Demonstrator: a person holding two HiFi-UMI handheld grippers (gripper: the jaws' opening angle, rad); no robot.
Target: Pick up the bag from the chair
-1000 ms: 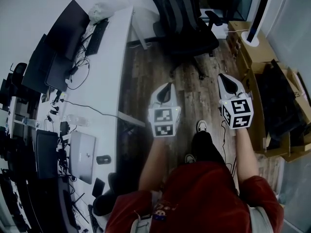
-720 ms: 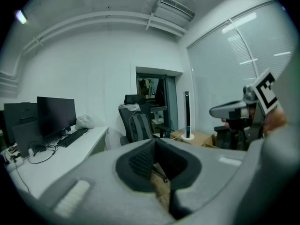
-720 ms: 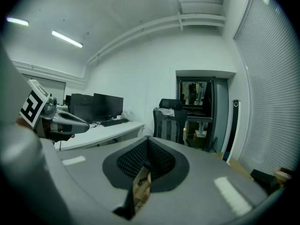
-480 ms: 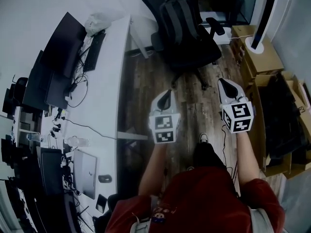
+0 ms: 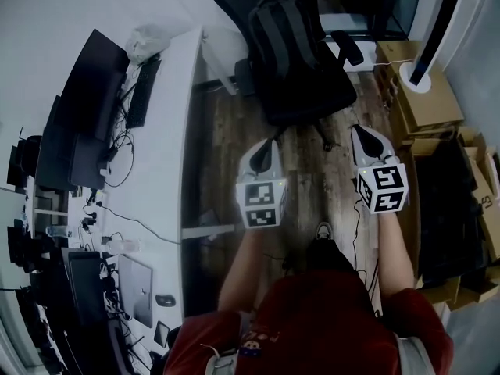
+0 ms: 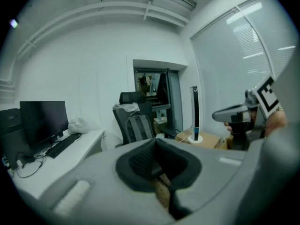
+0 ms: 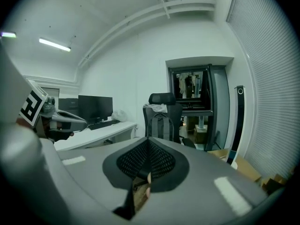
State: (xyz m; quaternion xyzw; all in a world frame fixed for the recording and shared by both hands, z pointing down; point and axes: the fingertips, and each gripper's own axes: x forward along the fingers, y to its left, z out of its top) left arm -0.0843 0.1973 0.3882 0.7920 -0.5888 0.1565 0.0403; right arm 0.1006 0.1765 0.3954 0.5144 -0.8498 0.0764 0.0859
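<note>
Head view: writing, pose?
– Square markers on cubes. Left gripper [image 5: 269,142] and right gripper [image 5: 361,131] closed, empty, held out side by side; bag [image 5: 281,33] on chair [image 5: 316,88] ahead of both.

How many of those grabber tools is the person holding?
2. The left gripper is over the wooden floor, short of the office chair; the right gripper is beside it, nearer the cardboard boxes. Both are shut and empty.

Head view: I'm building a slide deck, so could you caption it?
Person faces a backpack on an office chair, left gripper and right gripper shut and empty, desk alongside.
</note>
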